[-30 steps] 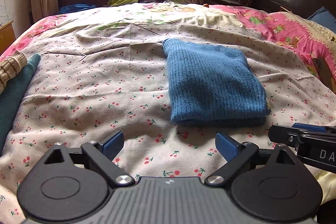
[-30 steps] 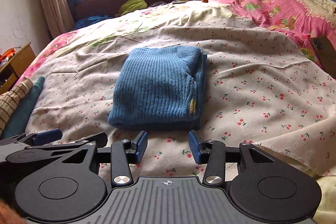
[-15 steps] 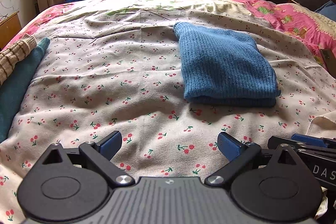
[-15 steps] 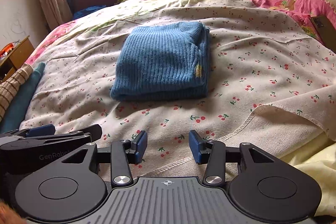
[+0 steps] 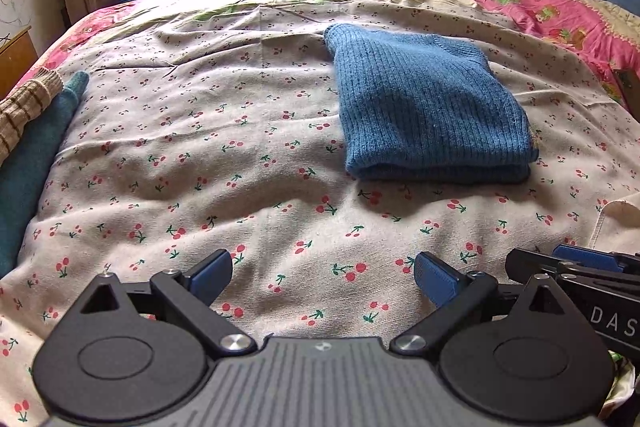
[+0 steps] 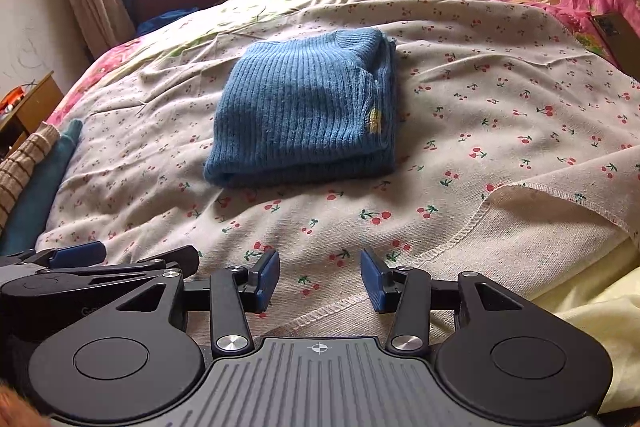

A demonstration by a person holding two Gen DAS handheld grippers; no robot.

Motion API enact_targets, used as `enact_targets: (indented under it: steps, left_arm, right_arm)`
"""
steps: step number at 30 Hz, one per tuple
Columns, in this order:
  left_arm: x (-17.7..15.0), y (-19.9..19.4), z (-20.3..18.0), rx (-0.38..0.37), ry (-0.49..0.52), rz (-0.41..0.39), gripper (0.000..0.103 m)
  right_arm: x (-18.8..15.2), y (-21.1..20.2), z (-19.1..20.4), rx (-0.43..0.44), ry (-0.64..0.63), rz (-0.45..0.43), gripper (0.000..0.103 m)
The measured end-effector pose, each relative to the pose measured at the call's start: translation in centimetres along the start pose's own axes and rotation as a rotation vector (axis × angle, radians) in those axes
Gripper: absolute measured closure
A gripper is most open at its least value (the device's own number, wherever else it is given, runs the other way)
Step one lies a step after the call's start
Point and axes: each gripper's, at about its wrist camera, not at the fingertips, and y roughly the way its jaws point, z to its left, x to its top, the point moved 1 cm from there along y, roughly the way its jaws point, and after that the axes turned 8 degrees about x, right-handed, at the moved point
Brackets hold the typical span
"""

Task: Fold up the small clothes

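A blue ribbed knit sweater point(image 5: 428, 111) lies folded into a flat rectangle on the cherry-print sheet point(image 5: 208, 147); it also shows in the right wrist view point(image 6: 304, 111), with a small yellow mark near its right edge. My left gripper point(image 5: 322, 277) is open wide and empty, held near the front of the bed, short of the sweater. My right gripper point(image 6: 319, 279) is open and empty, also short of the sweater, over the sheet's stitched hem. Each gripper shows at the edge of the other's view.
A teal garment point(image 5: 32, 155) and a brown striped knit point(image 5: 24, 107) lie at the left edge of the bed. A pink floral quilt point(image 5: 560, 11) covers the right side. A dark flat object point(image 6: 616, 35) lies on it. A wooden nightstand point(image 6: 28, 107) stands left.
Both grippers have pulled back from the folded sweater toward the front of the bed, so it looks farther off. The sheet's hem now shows under the right gripper. Both stay open.
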Motion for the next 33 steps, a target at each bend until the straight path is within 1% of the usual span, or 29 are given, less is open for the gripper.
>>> enact_targets:
  steps: [8, 13, 14, 15, 16, 18, 23, 26, 29, 31, 32, 33]
  left_arm:
    - [0.1, 0.3, 0.2, -0.013, -0.013, 0.022, 0.0]
    - [0.4, 0.4, 0.5, -0.038, -0.029, 0.03, 0.0]
    - [0.6, 0.4, 0.5, -0.042, -0.033, 0.027, 0.0]
    - [1.0, 0.4, 0.6, -0.048, -0.034, 0.025, 0.0]
    - [1.3, 0.5, 0.7, -0.052, -0.036, 0.023, 0.0]
    - [2.6, 0.8, 1.0, -0.054, -0.048, 0.009, 0.0]
    - [6.7, 2.7, 1.7, -0.059, -0.085, -0.025, 0.0]
    - [9.0, 5.0, 1.4, -0.054, -0.08, -0.036, 0.0]
    - [10.7, 7.5, 0.9, -0.066, -0.075, -0.024, 0.0]
    - [11.5, 8.9, 0.6, -0.076, -0.076, -0.016, 0.0]
    - [11.8, 9.6, 0.4, -0.092, -0.081, -0.007, 0.0]
    - [12.0, 10.1, 0.3, -0.112, -0.085, -0.003, 0.0]
  right_arm:
    - [0.1, 0.0, 0.0, 0.002, 0.003, 0.002, 0.058]
    - [0.7, -0.2, -0.1, 0.009, 0.005, -0.005, 0.058]
    - [1.0, -0.3, -0.2, 0.01, 0.005, -0.01, 0.056]
    - [1.6, -0.4, -0.3, 0.011, 0.001, -0.02, 0.052]
    - [2.1, -0.5, -0.4, 0.009, -0.004, -0.03, 0.051]
    - [3.6, -0.3, -1.0, 0.011, -0.004, -0.049, 0.05]
    - [7.7, 1.9, -3.9, -0.001, 0.063, -0.072, 0.05]
    - [9.8, 4.1, -5.7, 0.008, 0.096, -0.067, 0.043]
    - [11.3, 6.5, -7.6, 0.03, 0.151, -0.044, 0.043]
    - [11.9, 8.2, -9.2, 0.057, 0.209, -0.028, 0.038]
    - [12.1, 8.9, -9.8, 0.079, 0.234, -0.018, 0.034]
    - [12.2, 9.6, -10.4, 0.109, 0.264, -0.011, 0.033]
